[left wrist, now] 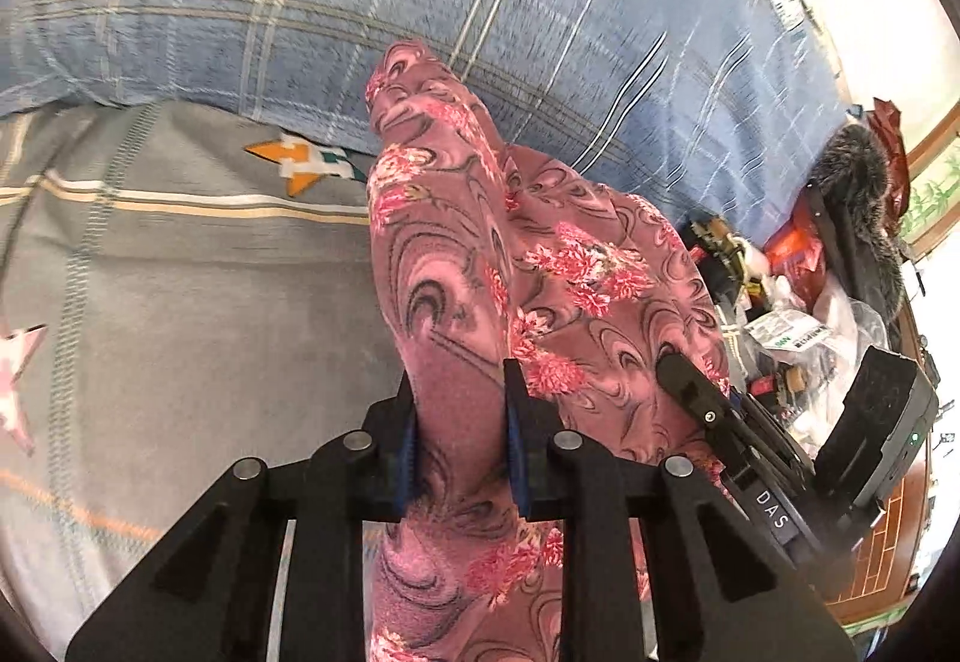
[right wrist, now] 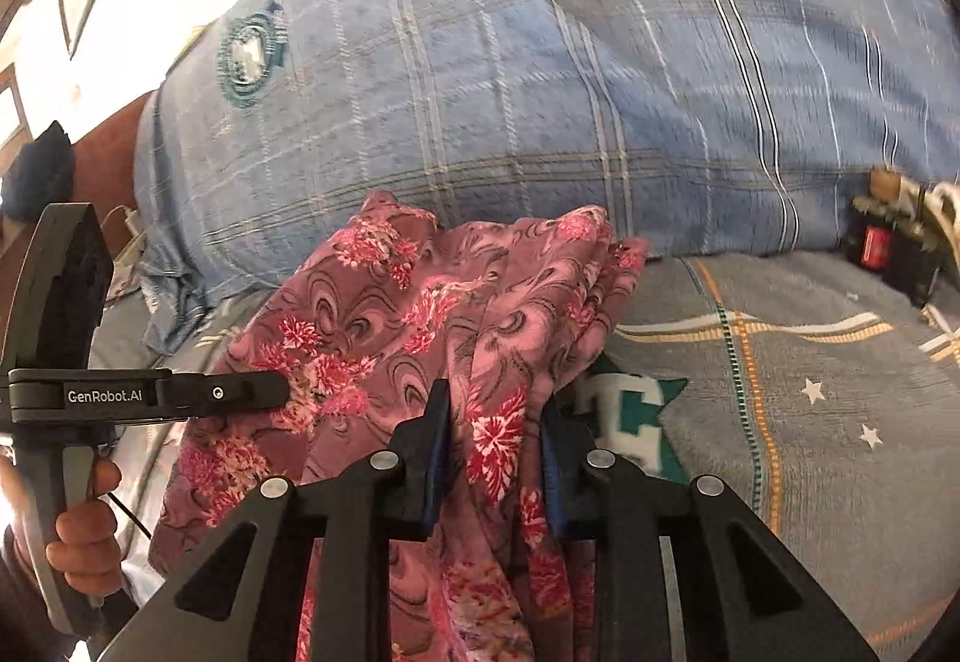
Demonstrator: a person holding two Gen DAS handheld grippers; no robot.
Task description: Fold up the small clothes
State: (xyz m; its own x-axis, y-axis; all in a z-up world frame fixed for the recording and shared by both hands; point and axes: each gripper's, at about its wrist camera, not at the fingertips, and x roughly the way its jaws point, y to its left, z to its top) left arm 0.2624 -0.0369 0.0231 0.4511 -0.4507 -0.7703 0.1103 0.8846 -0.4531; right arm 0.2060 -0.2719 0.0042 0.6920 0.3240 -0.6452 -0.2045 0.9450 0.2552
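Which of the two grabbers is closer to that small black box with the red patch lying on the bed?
Right. The black box lies ahead and right of the right gripper; the left gripper sits on the right one's far side. Both clamp the pink floral garment.

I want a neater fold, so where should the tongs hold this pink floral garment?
The pink floral garment is bunched between both tongs. Regrip at an outer edge, probably the loose top hem, coming from above the grey blanket, because the middle is crumpled into thick folds.

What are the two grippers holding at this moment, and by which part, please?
Both hold the pink floral garment. The left gripper and the right gripper are each shut on a bunched fold of it; which part cannot be told.
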